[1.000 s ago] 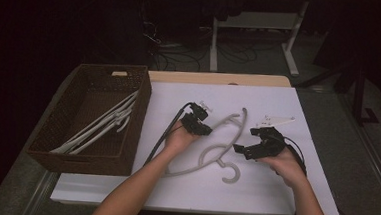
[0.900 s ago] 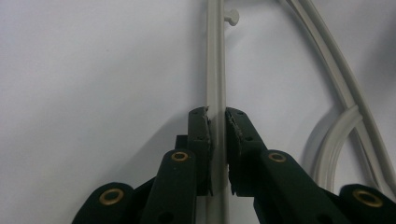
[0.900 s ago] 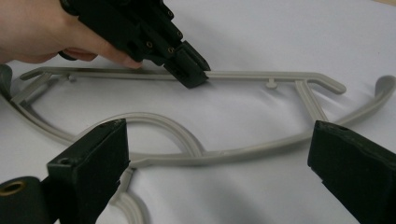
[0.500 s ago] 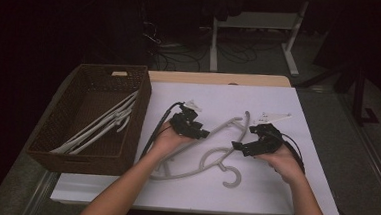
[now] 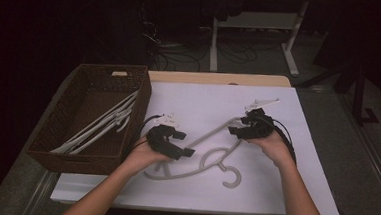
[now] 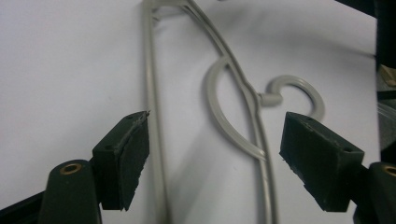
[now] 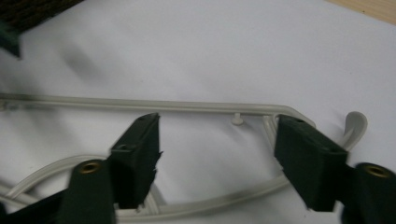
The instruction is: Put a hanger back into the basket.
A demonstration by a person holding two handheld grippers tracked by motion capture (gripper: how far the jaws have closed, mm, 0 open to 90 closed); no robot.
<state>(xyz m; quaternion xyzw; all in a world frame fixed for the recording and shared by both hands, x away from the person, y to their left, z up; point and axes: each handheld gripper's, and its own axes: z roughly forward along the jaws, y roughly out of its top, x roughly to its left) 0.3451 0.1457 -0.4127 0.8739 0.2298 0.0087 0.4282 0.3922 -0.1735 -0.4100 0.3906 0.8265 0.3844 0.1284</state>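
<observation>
L tongs (image 5: 185, 143) low over counter (image 5: 303, 194), just opening, spread, nothing pinched. R tongs (image 5: 235, 130) closing around hanger (image 5: 212, 135) end, pads not touching. Hanger flat mid-counter, beside basket (image 5: 59, 129).

From above the counter's (image 5: 273, 192) near edge we look forward and down; both gripper views sit close, sharing the hanger (image 6: 254, 107).

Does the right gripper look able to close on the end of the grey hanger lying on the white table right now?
Probably yes. The right gripper sits at the hanger's far end with its jaws apart, just closing in; the hanger's end lies between them, nothing blocking. The left gripper has opened and is off it.
</observation>
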